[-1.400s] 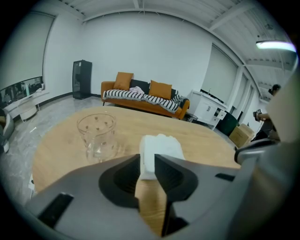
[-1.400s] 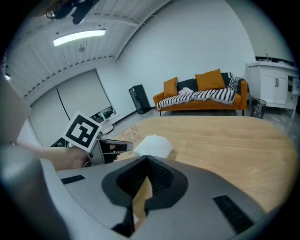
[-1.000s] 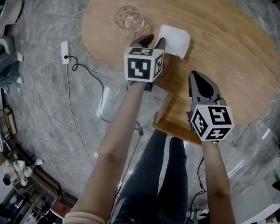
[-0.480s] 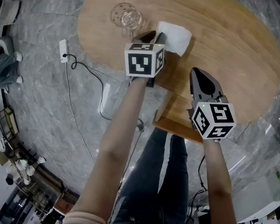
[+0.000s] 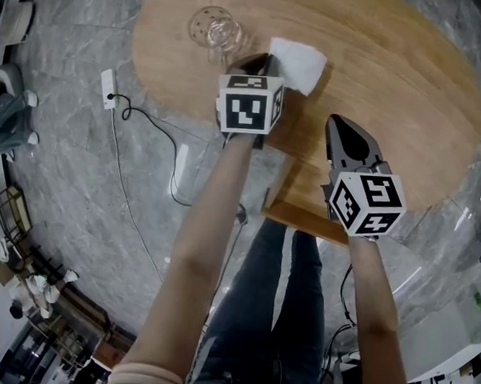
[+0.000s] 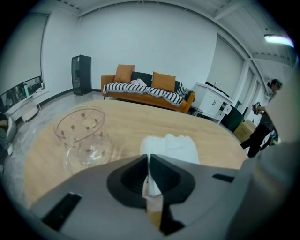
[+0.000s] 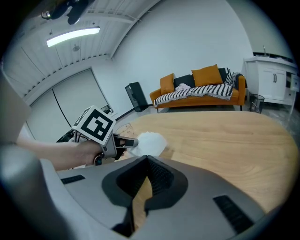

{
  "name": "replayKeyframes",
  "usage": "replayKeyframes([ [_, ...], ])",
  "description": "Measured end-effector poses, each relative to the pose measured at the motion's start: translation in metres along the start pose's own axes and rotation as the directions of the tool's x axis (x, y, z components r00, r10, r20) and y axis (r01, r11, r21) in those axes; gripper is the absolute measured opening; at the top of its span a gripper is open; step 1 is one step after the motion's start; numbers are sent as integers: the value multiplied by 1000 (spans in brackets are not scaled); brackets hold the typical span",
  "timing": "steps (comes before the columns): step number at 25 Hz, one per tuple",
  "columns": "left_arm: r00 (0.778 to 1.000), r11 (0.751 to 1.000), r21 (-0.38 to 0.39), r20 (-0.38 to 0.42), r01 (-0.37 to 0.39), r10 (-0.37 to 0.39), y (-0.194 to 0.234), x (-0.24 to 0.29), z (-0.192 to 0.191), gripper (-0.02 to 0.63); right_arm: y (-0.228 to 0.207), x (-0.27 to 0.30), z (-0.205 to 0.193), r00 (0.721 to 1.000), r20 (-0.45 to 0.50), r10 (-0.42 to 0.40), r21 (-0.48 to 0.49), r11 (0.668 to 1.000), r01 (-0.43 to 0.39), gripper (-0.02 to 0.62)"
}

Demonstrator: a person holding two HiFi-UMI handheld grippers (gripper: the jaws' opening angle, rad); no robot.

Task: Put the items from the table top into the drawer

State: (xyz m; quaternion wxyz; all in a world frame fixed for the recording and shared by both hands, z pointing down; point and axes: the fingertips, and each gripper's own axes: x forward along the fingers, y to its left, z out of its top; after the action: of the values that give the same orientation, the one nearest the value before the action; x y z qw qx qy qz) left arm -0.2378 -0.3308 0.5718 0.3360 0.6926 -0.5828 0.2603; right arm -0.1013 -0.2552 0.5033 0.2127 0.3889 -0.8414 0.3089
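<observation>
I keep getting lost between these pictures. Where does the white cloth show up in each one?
Head view: the white cloth lies upper centre on the wooden table, its near edge pinched by the left gripper, whose jaws have just been closing.
Left gripper view: the cloth sits centre, slightly low, right of the glass.
Right gripper view: the cloth is left of centre.
Shared landmark: the wooden table.

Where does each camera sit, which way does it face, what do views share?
Head view: on the head, steeply down at the oval wooden table; forearms, legs, left tongs, right tongs.
Left gripper view: on left tongs, toward the orange sofa; jaws have just been closing on the white folded cloth.
Right gripper view: on right tongs, jaws together, toward the left hand.
All share the cloth.
</observation>
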Motion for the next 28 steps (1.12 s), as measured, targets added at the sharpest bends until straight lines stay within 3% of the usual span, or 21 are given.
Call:
replayKeyframes([
  [7,998,996,-75,54,41,-37,0,-11,4,20,1,2,2,1000,10,-7,-5,1000,7,9],
  [28,973,989,-61,195,137,-123,-38,-120,32,17,23,-57,41,993,97,-65,-34,997,69,9],
])
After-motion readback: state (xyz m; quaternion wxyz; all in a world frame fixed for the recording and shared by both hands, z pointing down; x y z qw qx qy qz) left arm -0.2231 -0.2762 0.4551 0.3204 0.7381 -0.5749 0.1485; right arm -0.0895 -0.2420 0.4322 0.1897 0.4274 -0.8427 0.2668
